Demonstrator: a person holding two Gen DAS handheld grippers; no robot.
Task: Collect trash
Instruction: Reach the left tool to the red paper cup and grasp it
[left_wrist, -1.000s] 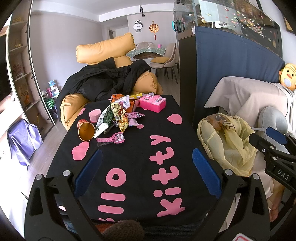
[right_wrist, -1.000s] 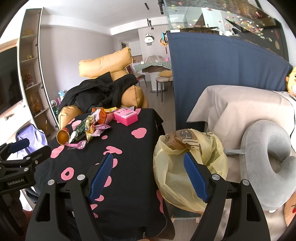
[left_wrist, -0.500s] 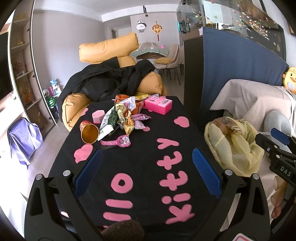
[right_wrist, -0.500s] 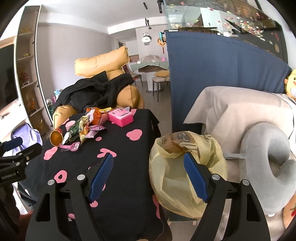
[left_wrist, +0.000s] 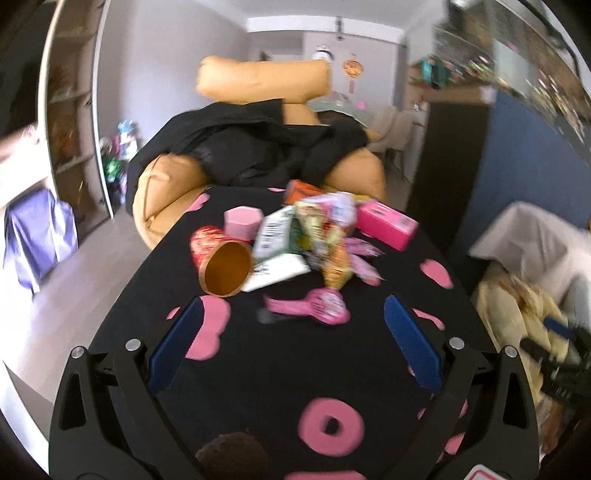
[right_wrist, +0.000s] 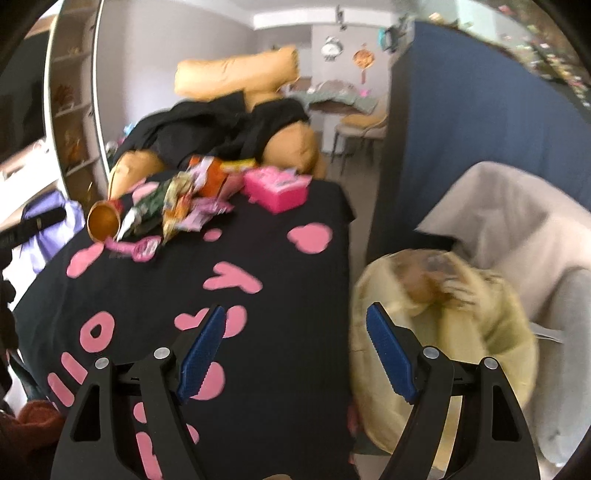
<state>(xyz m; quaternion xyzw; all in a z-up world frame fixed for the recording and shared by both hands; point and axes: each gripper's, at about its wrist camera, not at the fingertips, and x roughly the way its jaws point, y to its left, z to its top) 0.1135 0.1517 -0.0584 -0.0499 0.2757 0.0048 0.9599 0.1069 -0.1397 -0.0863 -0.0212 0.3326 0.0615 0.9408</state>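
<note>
Black tablecloth (left_wrist: 258, 369) with pink letters, one trash pile (left_wrist: 314, 236) at its far end.

One tipped cup (left_wrist: 221, 264), one pink box (left_wrist: 386, 225), one yellow bag (right_wrist: 443, 317) beside table; left gripper (left_wrist: 295, 343) and right gripper (right_wrist: 295, 354) spread, empty.

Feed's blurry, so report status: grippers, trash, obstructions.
Left hand-held gripper open, empty, facing trash pile. Right hand-held gripper open, empty, beside yellow bag. Nothing in the way.

We see a matt black cloth (left_wrist: 258, 354) on the table, glossy crinkled wrappers (left_wrist: 325, 236), a thin yellow plastic bag (right_wrist: 461, 317), and ridged blue pads (right_wrist: 388, 354).
</note>
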